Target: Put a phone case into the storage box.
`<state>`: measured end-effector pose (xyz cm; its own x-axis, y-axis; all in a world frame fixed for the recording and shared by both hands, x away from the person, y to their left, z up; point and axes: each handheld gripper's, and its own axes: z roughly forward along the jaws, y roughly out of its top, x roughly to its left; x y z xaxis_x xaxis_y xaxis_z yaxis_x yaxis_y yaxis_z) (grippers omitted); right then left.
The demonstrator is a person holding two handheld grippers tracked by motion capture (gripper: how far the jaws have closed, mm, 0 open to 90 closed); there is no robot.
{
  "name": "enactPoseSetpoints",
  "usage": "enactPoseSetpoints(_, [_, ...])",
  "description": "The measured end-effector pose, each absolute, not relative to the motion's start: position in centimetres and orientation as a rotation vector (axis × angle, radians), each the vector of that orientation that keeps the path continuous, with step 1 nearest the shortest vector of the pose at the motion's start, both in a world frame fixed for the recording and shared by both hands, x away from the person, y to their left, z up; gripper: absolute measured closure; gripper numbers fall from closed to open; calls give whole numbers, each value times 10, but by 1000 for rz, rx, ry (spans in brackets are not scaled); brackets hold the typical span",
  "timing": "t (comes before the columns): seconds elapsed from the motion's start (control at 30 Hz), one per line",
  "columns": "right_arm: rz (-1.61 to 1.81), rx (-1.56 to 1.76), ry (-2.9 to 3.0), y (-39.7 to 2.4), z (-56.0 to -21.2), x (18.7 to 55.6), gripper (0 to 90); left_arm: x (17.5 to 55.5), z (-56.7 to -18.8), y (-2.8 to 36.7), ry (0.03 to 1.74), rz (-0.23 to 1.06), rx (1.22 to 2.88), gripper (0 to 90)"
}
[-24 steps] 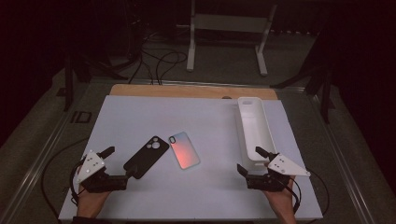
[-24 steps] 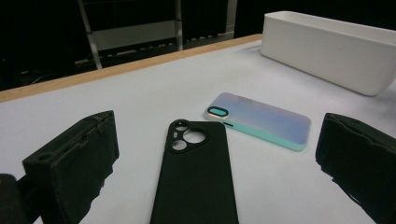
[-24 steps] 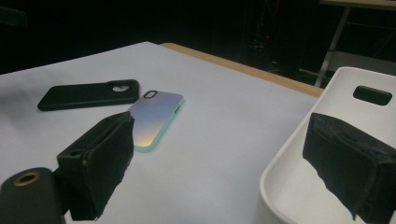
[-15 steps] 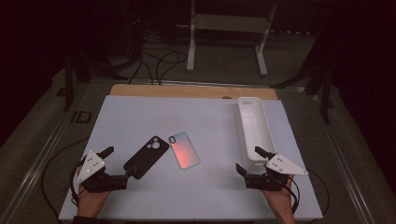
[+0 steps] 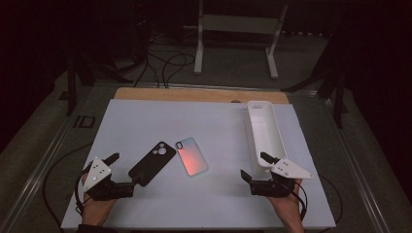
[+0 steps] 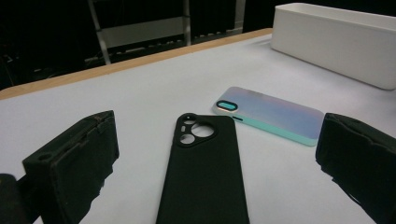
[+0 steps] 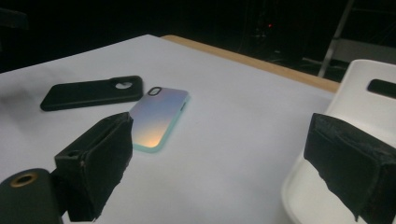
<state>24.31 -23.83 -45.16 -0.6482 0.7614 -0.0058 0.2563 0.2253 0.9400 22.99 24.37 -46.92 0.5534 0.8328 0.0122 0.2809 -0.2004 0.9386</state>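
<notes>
Resting spot of tray: white tray (image 5: 265,132) lies lengthwise at the table's (image 5: 214,116) right side, its visible inside bare.
Black case: black phone case (image 5: 151,163) lies flat at centre-left, camera cut-outs up.
Iridescent case: iridescent phone case (image 5: 191,156) lies flat just right of it, slightly apart.
Left gripper: left gripper (image 5: 122,170) sits low at the near edge, jaws spread wide, nothing between them; black case's near end lies just ahead.
Right gripper: right gripper (image 5: 256,166) has jaws spread, holding nothing, just beside the tray's near end.

left gripper (image 5: 125,169) – black jaws, grey triangular plate, black cable | right gripper (image 5: 253,167) – same build
</notes>
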Motion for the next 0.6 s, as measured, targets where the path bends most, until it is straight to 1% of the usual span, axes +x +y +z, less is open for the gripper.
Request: enactPoseSetpoints(0.6, [1354,900,2090,-198,-426,258,78,229,-471,244,928,665,1748,0])
